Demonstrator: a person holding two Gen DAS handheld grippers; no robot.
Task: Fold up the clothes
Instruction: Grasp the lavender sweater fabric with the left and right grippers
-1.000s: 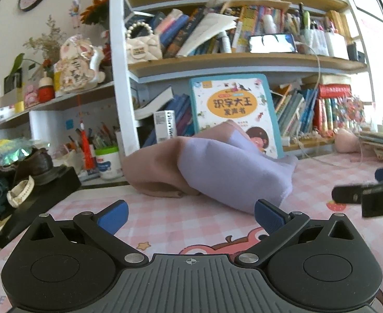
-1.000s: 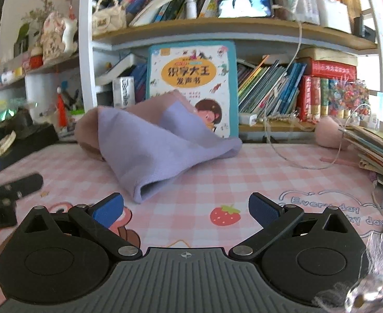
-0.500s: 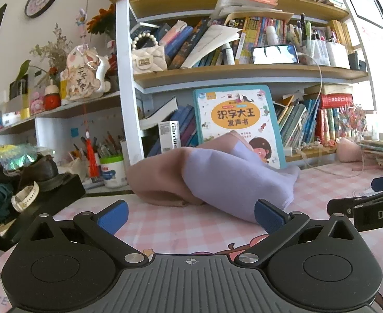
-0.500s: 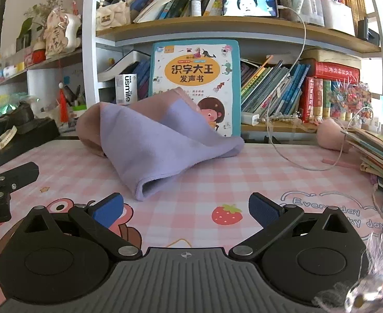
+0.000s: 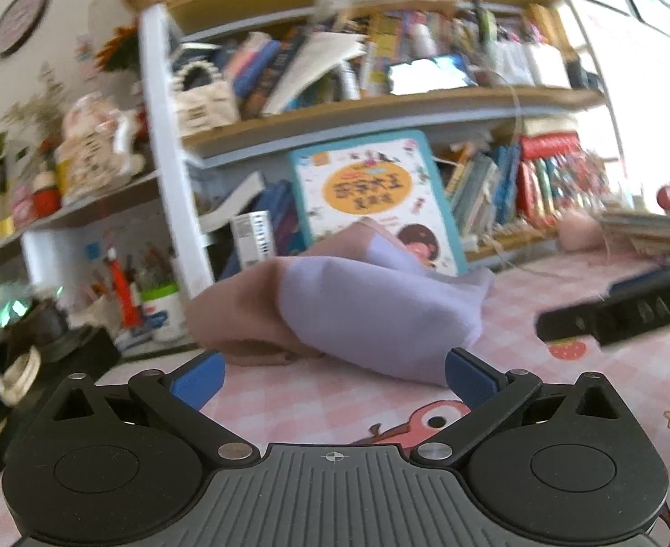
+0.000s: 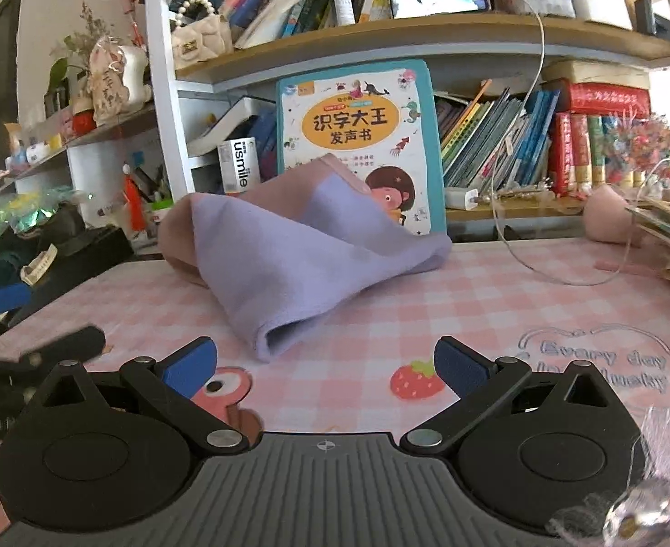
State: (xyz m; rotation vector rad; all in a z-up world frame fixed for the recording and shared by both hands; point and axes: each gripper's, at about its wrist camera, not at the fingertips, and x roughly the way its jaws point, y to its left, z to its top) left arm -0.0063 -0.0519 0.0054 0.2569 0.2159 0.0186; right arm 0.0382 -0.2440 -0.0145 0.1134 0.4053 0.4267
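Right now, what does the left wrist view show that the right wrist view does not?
Only the left wrist view shows the right gripper from the side, over the tablecloth. Only the right wrist view shows the open mouth of the garment's fold and the strawberry print sharply. Both show the lilac and pink garment before the children's book, with both grippers open and empty.

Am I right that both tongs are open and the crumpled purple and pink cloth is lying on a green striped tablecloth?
Not quite: the tablecloth is pink checked, not green striped, as the right wrist view shows. The rest holds: the left tongs and right tongs are both open, and the purple and pink cloth lies crumpled on it.
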